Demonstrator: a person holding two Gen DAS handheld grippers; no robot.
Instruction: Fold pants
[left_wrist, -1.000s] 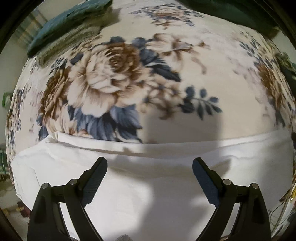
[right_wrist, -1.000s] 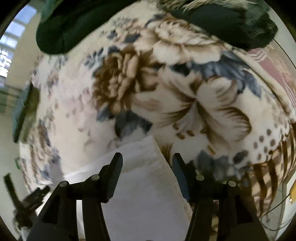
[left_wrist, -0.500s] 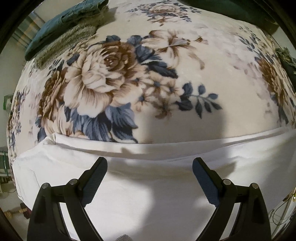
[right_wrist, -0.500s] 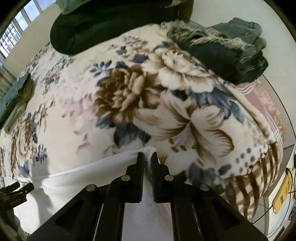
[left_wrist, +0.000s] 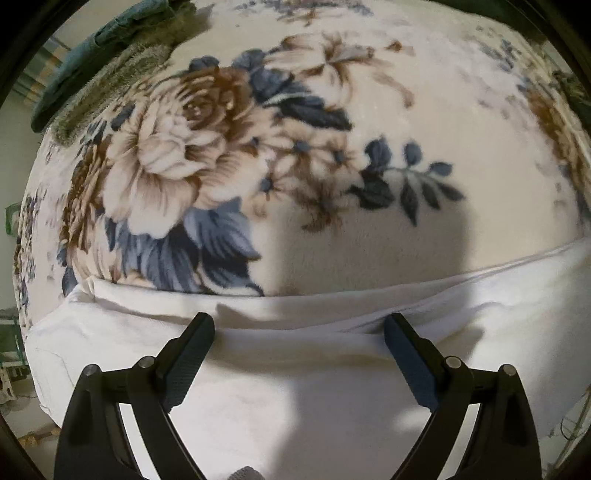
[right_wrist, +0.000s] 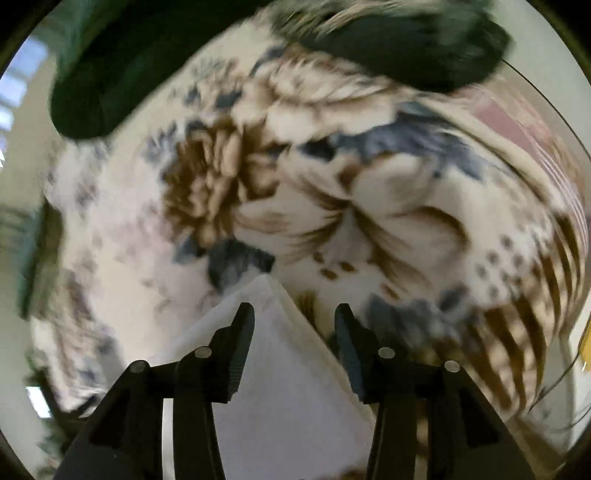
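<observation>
White pants (left_wrist: 295, 387) flat on floral blanket (left_wrist: 369, 240), corner peaked, both tools (left_wrist: 298, 345) (right_wrist: 294, 332) spread apart.

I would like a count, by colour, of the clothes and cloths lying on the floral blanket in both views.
White pants: 1
Teal-green folded cloths: 1 stack
Dark piles: 2
Total: 4, all lying on the floral blanket.

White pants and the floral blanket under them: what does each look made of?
The white pants look like smooth, matte woven fabric, perhaps cotton: crisp fold lines, no sheen, no visible pile. The cream, brown and blue floral blanket looks like plush fleece: fuzzy nap and soft-edged print. Fibre type cannot be confirmed.
</observation>
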